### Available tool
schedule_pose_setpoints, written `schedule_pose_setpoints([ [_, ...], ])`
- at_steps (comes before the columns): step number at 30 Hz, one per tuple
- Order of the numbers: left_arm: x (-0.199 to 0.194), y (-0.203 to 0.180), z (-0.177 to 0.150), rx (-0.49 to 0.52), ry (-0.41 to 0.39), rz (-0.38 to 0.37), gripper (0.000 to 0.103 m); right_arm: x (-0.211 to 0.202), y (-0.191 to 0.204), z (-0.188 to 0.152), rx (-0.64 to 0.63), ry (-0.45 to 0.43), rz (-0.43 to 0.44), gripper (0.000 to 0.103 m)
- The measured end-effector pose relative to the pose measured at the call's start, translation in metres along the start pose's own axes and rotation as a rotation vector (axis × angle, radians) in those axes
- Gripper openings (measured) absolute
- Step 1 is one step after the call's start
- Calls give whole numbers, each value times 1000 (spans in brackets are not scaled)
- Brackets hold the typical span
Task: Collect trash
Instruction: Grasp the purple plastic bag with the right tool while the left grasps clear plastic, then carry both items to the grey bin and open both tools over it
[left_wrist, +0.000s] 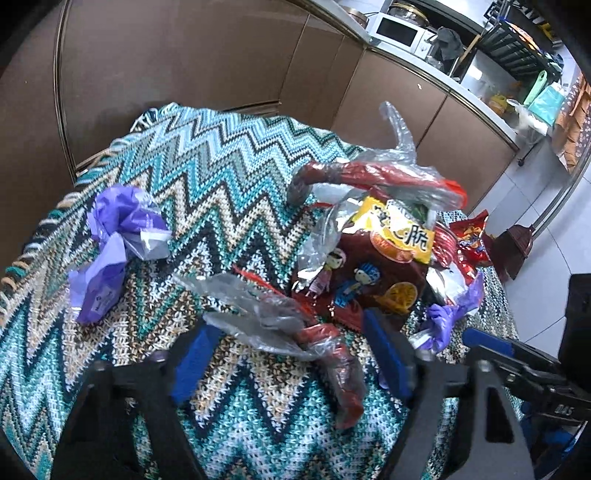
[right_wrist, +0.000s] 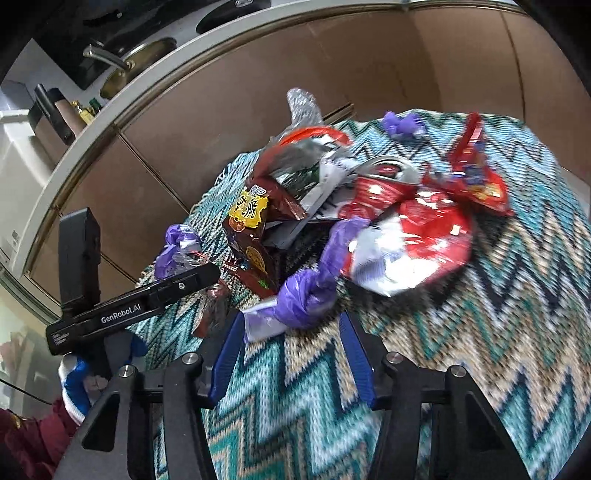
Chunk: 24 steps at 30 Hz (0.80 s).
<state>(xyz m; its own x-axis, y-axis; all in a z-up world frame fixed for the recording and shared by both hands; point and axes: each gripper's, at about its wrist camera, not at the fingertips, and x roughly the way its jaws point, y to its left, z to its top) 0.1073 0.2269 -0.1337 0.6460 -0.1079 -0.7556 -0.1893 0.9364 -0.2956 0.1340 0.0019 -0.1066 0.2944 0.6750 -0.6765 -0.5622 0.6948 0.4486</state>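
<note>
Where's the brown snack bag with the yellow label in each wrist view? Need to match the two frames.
Left wrist: brown snack bag sits right of centre, just beyond the left gripper, in the trash pile.
Right wrist: same bag stands left of centre, beyond and left of the right gripper.
Shared landmark: the zigzag knitted cloth under the pile.

"GenRobot.AI" on left tongs body (right_wrist: 125, 314); "脆" on snack bag (left_wrist: 402, 240)
</note>
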Motion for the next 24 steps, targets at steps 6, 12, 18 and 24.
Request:
schedule_pose_setpoints([
  [6, 3, 7, -4, -18, 7, -43, 33, 22, -7, 3, 40, 28, -10, 47],
  [12, -14, 4, -8, 0, -22, -42, 16, 31, -13, 6, 62, 28, 1, 38],
  [18, -44, 1, -13, 14, -63, -30, 15, 19, -1, -1, 32, 6, 2, 33],
  [24, -74, -19, -18, 62, -96, -39, 15, -19, 20, -13, -13, -60, 10, 33],
])
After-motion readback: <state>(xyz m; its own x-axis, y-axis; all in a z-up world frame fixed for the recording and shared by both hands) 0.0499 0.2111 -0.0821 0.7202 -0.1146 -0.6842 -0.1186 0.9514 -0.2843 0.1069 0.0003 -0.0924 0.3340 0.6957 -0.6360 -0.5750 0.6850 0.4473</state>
